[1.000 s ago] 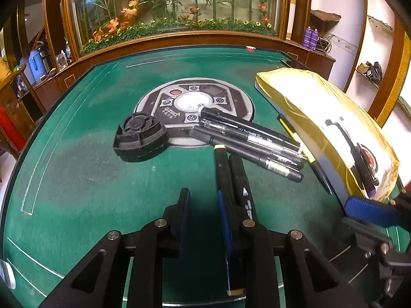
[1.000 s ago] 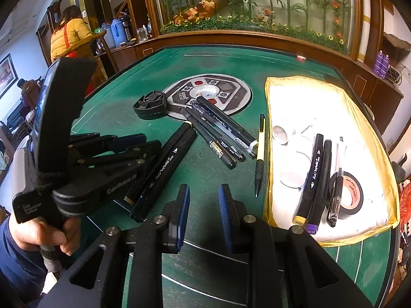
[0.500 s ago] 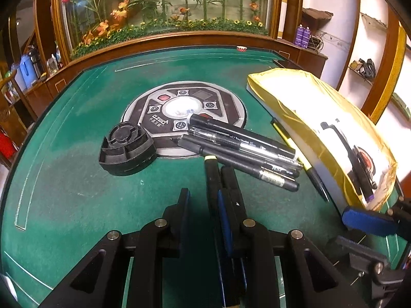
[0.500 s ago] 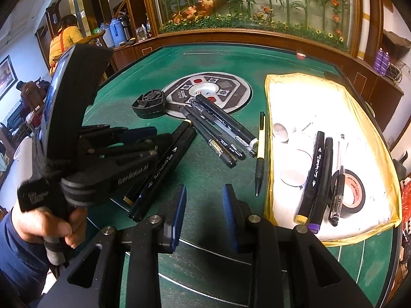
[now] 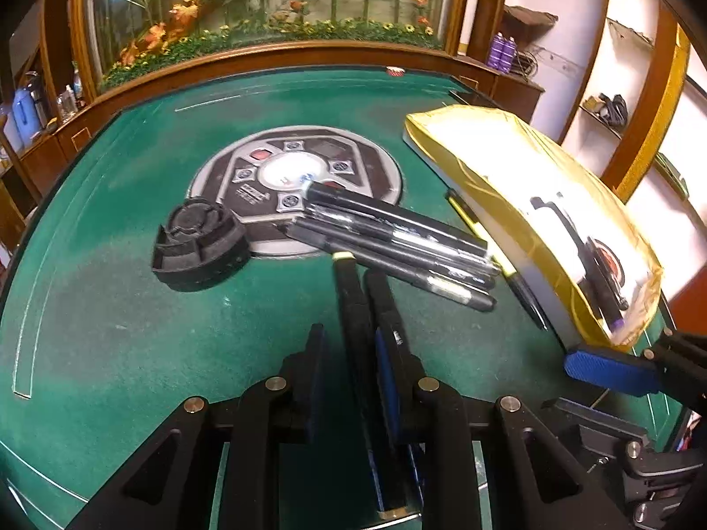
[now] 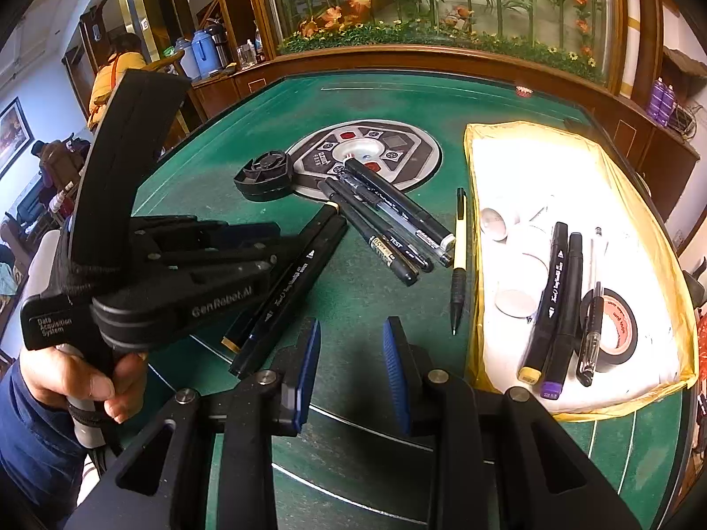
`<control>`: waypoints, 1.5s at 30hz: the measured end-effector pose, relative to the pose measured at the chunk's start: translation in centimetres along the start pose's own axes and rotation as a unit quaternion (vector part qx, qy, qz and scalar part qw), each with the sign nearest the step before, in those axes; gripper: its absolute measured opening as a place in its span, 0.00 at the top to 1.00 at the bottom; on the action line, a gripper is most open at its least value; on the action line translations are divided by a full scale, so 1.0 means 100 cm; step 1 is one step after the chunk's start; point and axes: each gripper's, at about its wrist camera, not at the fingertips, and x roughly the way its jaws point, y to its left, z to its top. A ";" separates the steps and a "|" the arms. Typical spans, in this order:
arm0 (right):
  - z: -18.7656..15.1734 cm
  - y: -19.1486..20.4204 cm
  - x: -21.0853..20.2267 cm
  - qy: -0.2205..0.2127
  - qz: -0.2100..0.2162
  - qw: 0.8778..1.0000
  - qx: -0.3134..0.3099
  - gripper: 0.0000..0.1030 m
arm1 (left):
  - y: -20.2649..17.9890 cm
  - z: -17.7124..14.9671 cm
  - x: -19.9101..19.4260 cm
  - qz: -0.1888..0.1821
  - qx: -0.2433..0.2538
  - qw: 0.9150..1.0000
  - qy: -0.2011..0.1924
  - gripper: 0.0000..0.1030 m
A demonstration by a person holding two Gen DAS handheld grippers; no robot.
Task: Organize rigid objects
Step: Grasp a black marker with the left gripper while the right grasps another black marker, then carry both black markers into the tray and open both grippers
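Green felt point(image 6: 353, 101) lies bare beyond pens point(image 6: 389, 221), tray point(image 6: 663, 238).

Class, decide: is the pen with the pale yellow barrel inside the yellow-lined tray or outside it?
Outside. The pen lies on the green table, just left of the tray.

The round green table point(image 6: 353, 101) wears matt, slightly worn felt, rimmed in glossy varnished brown wood. Its grey central control disc point(image 6: 415, 150) looks like smooth metal-and-plastic. The long black marker pens point(image 6: 296, 274) are smooth semi-gloss plastic. The white tray's yellow wrapping point(image 6: 663, 238) is shiny crinkled film. The black tape roll point(image 6: 629, 331) gleams.
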 end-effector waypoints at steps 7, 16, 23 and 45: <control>0.000 0.000 0.001 0.003 0.000 1.000 -0.001 0.73 | 0.011 -0.009 0.006 0.032 -0.001 0.999 0.015 0.80; 0.010 0.019 0.018 0.024 0.025 0.999 -0.004 0.66 | 0.038 -0.037 -0.014 0.059 -0.039 0.998 0.002 0.85; 0.018 0.038 0.053 0.061 0.027 0.998 0.001 0.63 | 0.048 -0.037 -0.016 0.063 -0.059 0.996 0.002 0.86; 0.013 0.047 0.050 0.042 -0.013 0.998 -0.048 0.86 | 0.035 -0.033 -0.024 0.089 -0.043 0.995 -0.024 0.85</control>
